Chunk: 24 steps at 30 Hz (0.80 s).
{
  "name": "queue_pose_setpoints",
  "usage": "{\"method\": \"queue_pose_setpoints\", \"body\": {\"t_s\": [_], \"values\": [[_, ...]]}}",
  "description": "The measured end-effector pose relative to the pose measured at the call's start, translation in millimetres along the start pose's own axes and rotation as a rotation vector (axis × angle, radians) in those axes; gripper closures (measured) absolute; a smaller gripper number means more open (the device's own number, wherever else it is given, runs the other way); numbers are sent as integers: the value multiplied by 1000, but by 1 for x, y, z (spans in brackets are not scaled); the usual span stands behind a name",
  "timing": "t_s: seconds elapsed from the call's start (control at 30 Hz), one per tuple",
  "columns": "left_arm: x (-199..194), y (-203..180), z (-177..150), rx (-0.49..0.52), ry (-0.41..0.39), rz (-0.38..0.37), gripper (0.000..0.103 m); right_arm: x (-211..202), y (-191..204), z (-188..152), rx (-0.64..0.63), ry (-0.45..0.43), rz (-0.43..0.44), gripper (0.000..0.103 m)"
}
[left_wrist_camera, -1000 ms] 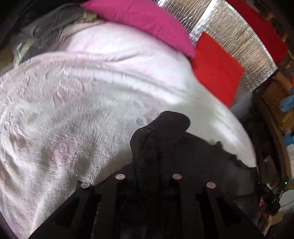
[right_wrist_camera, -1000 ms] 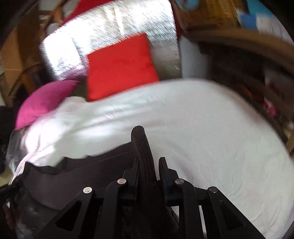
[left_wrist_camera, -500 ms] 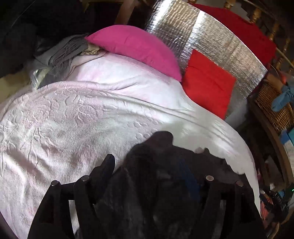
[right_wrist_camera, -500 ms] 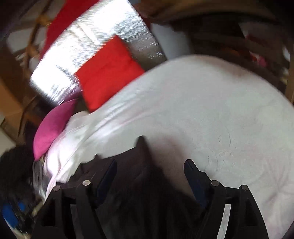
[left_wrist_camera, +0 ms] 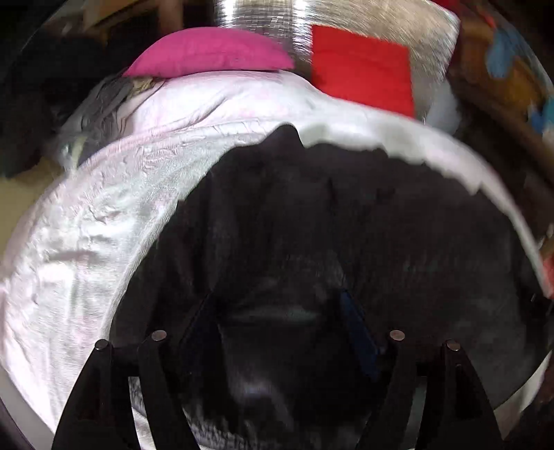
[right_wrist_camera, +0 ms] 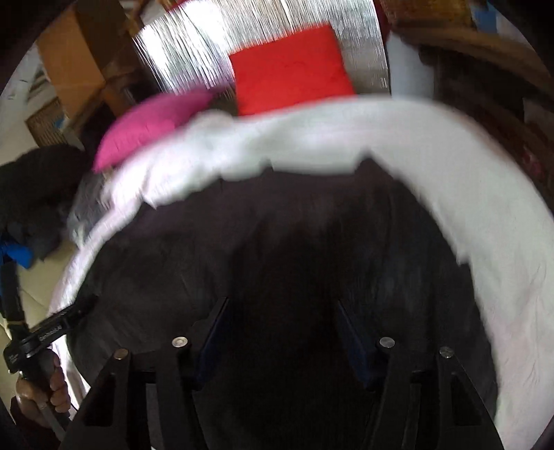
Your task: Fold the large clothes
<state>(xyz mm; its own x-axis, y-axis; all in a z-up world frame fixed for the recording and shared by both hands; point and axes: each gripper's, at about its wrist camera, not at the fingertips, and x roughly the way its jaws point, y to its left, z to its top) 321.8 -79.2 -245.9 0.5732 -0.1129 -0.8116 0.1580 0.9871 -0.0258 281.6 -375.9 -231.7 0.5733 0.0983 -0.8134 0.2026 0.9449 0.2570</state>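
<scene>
A large black garment [left_wrist_camera: 346, 225] lies spread on the white bedspread [left_wrist_camera: 104, 225]; it also fills the middle of the right wrist view [right_wrist_camera: 277, 242]. My left gripper [left_wrist_camera: 280, 304] is open, its jaws wide apart just above the near part of the garment. My right gripper [right_wrist_camera: 282, 311] is open too, jaws wide over the dark cloth. Neither holds anything. The left hand-held gripper also shows at the lower left of the right wrist view [right_wrist_camera: 52, 329], at the garment's left edge.
A pink pillow [left_wrist_camera: 207, 52] and a red cushion [left_wrist_camera: 360, 65] lie at the head of the bed against a silver foil panel [left_wrist_camera: 263, 20]. Grey clothes [left_wrist_camera: 100, 104] are piled at the bed's far left. Wicker shelves [left_wrist_camera: 512, 79] stand to the right.
Both grippers were shut on the black garment a second ago; they opened and let it go. The garment now lies spread flat on the bed below both grippers.
</scene>
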Motion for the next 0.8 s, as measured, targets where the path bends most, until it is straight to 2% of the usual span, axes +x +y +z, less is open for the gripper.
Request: {"method": "queue_pose_setpoints", "body": {"t_s": [0.03, 0.1, 0.17, 0.27, 0.3, 0.37, 0.43, 0.5, 0.53, 0.6, 0.63, 0.73, 0.8], "values": [[1, -7, -6, 49, -4, 37, 26, -2, 0, -7, -17, -11, -11, 39], [-1, -13, -14, 85, -8, 72, 26, -9, 0, -14, -42, -11, -29, 39], [-7, -7, -15, 44, -4, 47, 26, -18, -2, -22, -22, -14, -11, 39], [-23, 10, -14, -46, -19, -60, 26, -39, -10, -27, 18, -46, 25, 39], [-30, 14, -14, -58, -38, -75, 26, -44, -13, -29, 30, -66, 30, 39], [-44, 22, -13, -65, -98, -48, 26, -64, -26, -32, 61, -137, 15, 39], [-54, 29, -14, -68, -142, -10, 25, -74, -42, -35, 108, -172, 2, 39], [-54, 34, -15, -65, -141, -7, 20, -73, -58, -34, 165, -153, 29, 39], [-46, 35, -16, -58, -104, 1, 20, -68, -66, -28, 177, -128, 33, 39], [-17, 35, -22, -38, 25, 23, 18, -49, -71, -28, 189, -47, 32, 39], [-7, 34, -24, -28, 52, 24, 17, -36, -71, -29, 186, 4, 31, 39], [-13, 31, -22, 1, 25, 33, 15, -33, -62, -28, 137, 22, 6, 38], [-18, 36, -18, 1, 12, -2, 15, -39, -64, -25, 155, 20, 25, 38]]}}
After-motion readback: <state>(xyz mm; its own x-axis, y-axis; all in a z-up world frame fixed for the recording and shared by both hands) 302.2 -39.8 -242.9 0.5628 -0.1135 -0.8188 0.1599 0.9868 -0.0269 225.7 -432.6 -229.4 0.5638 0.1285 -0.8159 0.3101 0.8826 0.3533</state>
